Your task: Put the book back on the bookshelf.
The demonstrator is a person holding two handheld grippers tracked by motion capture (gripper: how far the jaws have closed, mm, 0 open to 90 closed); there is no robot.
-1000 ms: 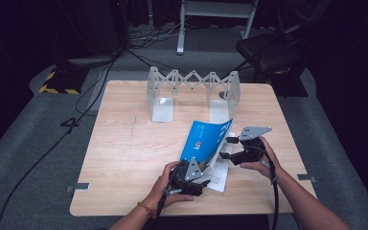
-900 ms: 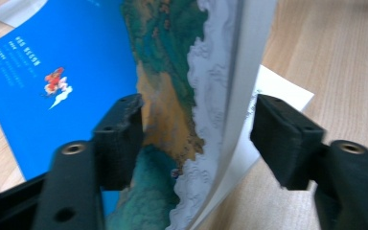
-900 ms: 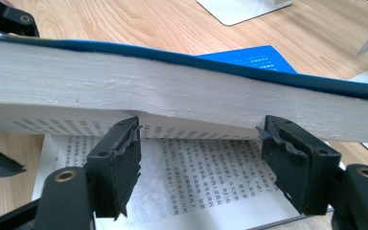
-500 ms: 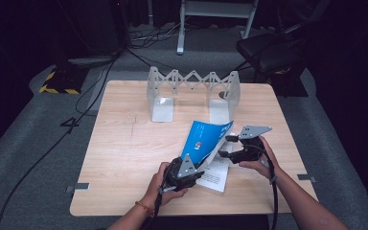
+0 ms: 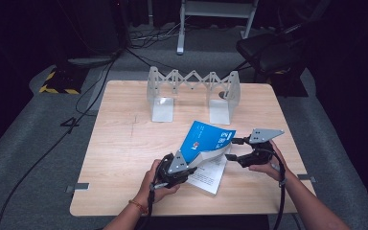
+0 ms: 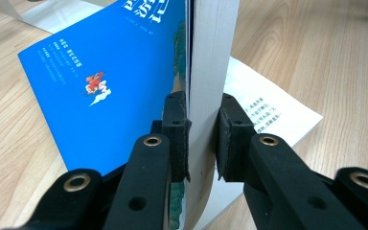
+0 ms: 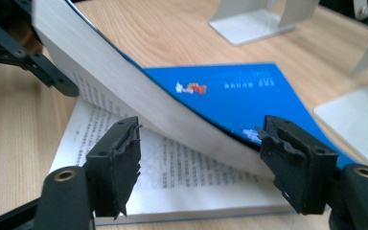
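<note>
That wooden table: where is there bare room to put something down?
The table's left half, beside the blue book, is bare, as is the strip before the metal book rack. Crowded: front right, where the left gripper and right gripper work the book.

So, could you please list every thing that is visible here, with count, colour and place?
book: 1, blue cover, white pages, open, near middle of table, front part lifted
bookend rack: 1, grey metal, far middle of table
table: 1, light wood, centre
chair: 1, black, beyond table at right
cables: several, black, floor at left
left gripper: 1, black, shut on lifted page block
right gripper: 1, black, open around book's edge
hands: 2, holding the grippers, near edge
</note>
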